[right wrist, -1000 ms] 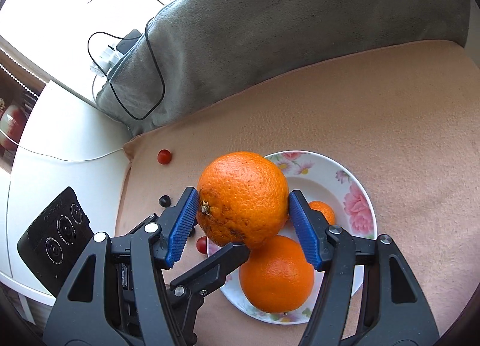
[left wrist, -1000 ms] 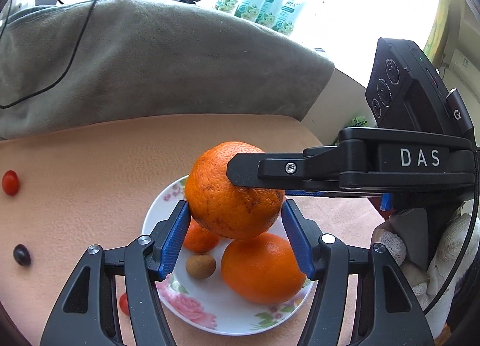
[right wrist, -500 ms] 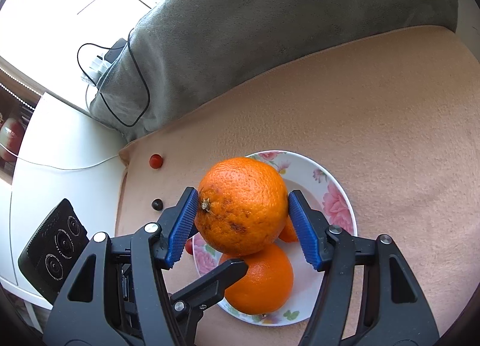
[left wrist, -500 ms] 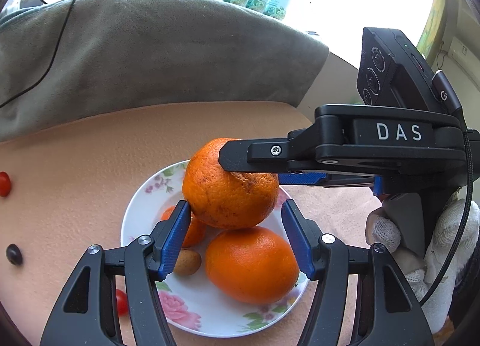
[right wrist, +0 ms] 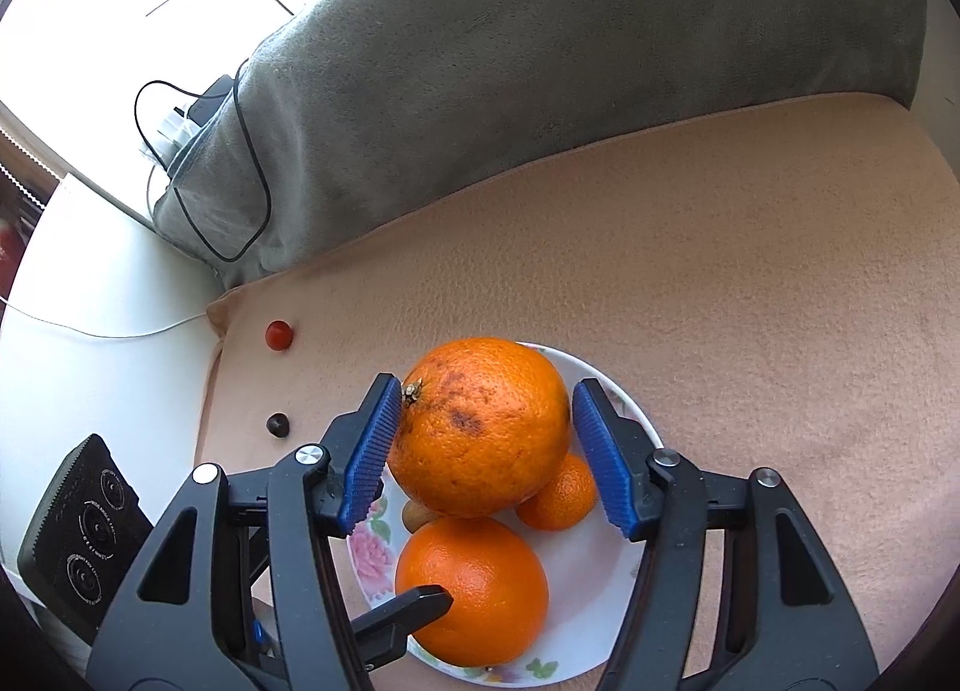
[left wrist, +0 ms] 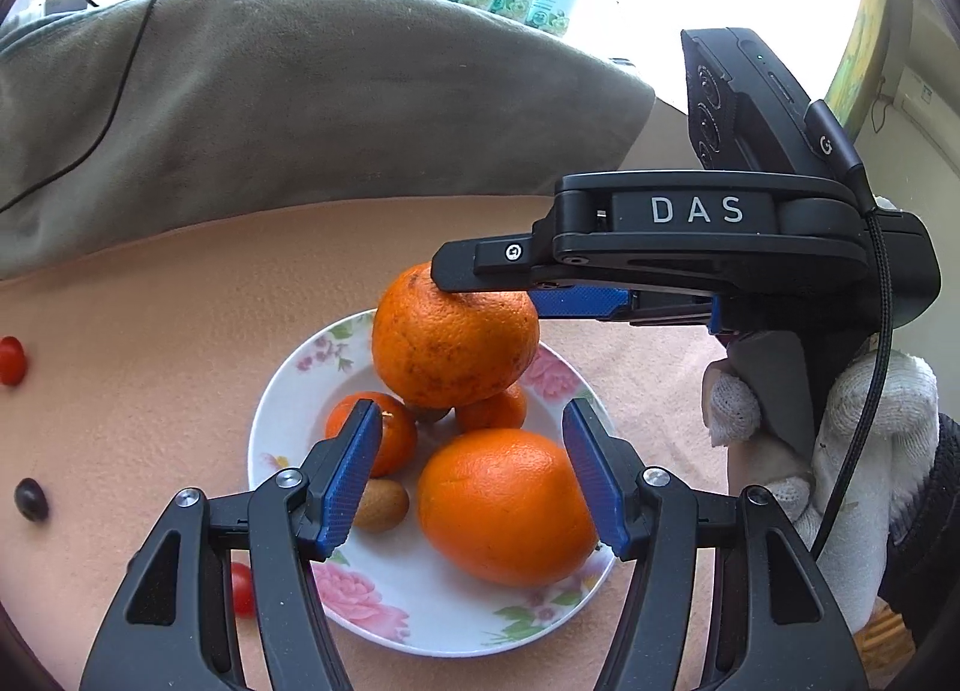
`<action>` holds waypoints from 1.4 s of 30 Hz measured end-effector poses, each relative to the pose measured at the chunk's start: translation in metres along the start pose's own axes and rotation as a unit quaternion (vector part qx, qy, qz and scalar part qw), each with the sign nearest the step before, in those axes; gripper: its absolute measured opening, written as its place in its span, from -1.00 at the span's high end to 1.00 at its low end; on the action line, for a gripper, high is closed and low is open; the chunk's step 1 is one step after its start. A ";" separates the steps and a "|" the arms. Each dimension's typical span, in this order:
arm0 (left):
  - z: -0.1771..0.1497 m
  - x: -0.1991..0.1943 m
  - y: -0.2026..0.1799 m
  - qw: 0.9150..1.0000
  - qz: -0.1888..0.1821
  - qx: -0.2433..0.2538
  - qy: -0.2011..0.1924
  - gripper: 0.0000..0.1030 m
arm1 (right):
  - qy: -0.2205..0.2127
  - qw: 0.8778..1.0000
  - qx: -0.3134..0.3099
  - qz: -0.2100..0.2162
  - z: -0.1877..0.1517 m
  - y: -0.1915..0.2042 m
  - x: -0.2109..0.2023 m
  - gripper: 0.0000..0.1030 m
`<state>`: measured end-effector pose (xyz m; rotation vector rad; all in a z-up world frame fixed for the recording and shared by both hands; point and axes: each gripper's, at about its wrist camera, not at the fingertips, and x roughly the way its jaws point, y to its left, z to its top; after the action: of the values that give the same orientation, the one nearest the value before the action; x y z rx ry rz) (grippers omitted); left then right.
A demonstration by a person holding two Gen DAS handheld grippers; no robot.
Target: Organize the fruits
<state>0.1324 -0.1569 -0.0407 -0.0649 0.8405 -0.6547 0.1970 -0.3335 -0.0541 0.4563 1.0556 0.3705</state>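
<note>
A big orange [left wrist: 453,340] rests on the smaller fruit in a flowered white plate [left wrist: 288,391]. My right gripper [right wrist: 486,445] stands around this big orange [right wrist: 480,427]; its left pad touches the fruit and its right pad stands a little off it. The plate [right wrist: 624,565] also holds a second big orange [left wrist: 507,505], two small mandarins [left wrist: 375,439] and a small brown fruit [left wrist: 381,514]. My left gripper [left wrist: 474,475] is open and empty, low over the near part of the plate, just above the second orange [right wrist: 471,589].
Two cherry tomatoes [left wrist: 12,361] [left wrist: 243,598] and a dark grape [left wrist: 30,499] lie on the beige cloth [left wrist: 150,331] left of the plate. A grey blanket [left wrist: 270,91] rises behind. The cloth's left edge [right wrist: 216,331] meets a white surface.
My right gripper lowered the big orange onto the fruit in the plate and its jaws spread slightly. My left gripper drew back from that orange, toward the near part of the plate.
</note>
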 end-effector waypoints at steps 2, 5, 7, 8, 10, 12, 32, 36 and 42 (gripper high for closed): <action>0.000 -0.003 0.004 1.000 0.002 -0.006 -0.003 -0.21 | -0.002 1.000 0.000 -0.001 0.001 -0.001 -0.001 -0.23; -0.001 -0.006 0.008 1.000 0.002 -0.010 -0.006 -0.21 | -0.006 1.000 0.001 -0.001 0.001 -0.003 -0.001 -0.23; -0.002 -0.008 0.009 1.000 0.004 -0.012 -0.008 -0.21 | -0.009 1.000 0.003 -0.004 0.003 -0.005 -0.002 -0.23; -0.003 -0.010 0.010 1.000 0.005 -0.012 -0.008 -0.21 | -0.013 1.000 0.003 -0.007 0.004 -0.006 -0.002 -0.23; -0.006 -0.013 0.012 1.000 0.005 -0.014 -0.010 -0.21 | -0.018 1.000 0.007 -0.012 0.007 -0.009 -0.002 -0.23; -0.007 -0.016 0.014 1.000 0.007 -0.016 -0.012 -0.21 | -0.016 1.000 0.014 -0.007 0.009 -0.012 -0.001 -0.23; -0.011 -0.045 0.020 0.999 0.035 -0.004 -0.037 -0.21 | -0.063 0.998 -0.019 -0.024 -0.006 0.008 -0.028 -0.44; -0.014 -0.052 0.022 0.998 0.045 0.001 -0.042 -0.22 | -0.082 0.996 -0.032 -0.027 -0.017 0.018 -0.038 -0.44; -0.021 -0.064 0.030 0.997 0.061 -0.003 -0.051 -0.22 | -0.100 0.990 -0.084 -0.049 -0.038 0.040 -0.046 -0.44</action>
<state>0.1024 -0.0928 -0.0210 -0.0514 0.7419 -0.5289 0.1392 -0.3160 -0.0149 0.2824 0.8401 0.3165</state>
